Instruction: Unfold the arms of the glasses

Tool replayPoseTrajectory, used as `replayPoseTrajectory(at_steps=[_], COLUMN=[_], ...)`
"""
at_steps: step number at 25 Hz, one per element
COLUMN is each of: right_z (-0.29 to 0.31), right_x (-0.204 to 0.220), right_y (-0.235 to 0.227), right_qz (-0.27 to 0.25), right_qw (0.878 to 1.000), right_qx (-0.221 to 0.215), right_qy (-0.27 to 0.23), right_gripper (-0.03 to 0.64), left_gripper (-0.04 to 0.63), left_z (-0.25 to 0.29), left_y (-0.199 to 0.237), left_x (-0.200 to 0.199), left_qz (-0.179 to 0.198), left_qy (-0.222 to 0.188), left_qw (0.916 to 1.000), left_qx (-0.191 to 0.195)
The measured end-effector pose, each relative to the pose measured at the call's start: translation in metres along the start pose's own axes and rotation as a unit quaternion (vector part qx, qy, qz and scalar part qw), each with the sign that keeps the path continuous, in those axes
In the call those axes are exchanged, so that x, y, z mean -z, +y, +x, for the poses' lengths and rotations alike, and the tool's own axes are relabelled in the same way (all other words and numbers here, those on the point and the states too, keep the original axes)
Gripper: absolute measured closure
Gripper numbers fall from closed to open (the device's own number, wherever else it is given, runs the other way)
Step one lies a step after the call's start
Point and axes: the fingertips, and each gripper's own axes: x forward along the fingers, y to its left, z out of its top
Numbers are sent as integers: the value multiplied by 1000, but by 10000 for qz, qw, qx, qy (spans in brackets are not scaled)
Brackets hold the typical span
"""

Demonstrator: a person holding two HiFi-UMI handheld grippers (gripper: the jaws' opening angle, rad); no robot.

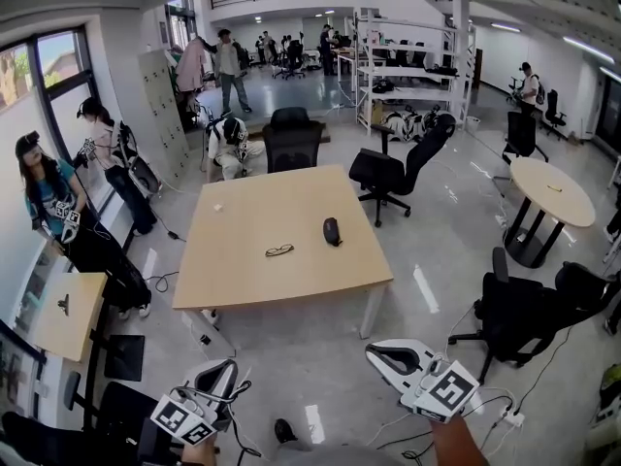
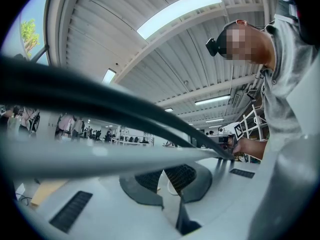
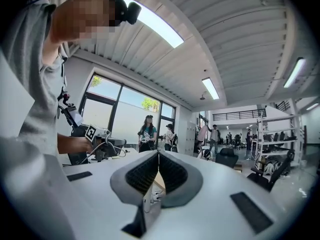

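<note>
The folded black glasses (image 1: 279, 250) lie on the wooden table (image 1: 243, 270), far ahead of both grippers, next to a dark oval case (image 1: 332, 231). My left gripper (image 1: 221, 375) is held low at the bottom left, well short of the table. In the left gripper view its jaws (image 2: 164, 170) meet at the tips, with nothing between them. My right gripper (image 1: 388, 357) hangs at the bottom right, also off the table. Its ribbed pads (image 3: 158, 155) are pressed together and hold nothing. Neither gripper view shows the glasses.
Black office chairs (image 1: 393, 173) stand behind and to the right of the table. A round table (image 1: 551, 192) is at the right and a small desk (image 1: 68, 314) at the left. People stand at the left window and far back. A dark cable (image 2: 100, 104) crosses the left gripper view.
</note>
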Motion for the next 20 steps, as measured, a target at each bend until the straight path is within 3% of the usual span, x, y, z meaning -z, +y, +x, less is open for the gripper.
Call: replayPoseTrajectory(at_steps=[9,20], right_z=[47,146], right_x=[20,17], right_y=[-7,-33], right_qz=[185,275], right_qw=[9995,9988], right_qx=[-28,256], right_qy=[273,308], right_gripper=[609,609], left_gripper=[589,588], left_z=[4,25], left_y=[43,150], left_x=[6,-5], left_qz=[-95,-164], left_qy=[42,53], left_qw=[9999,9993], left_qx=[45,335])
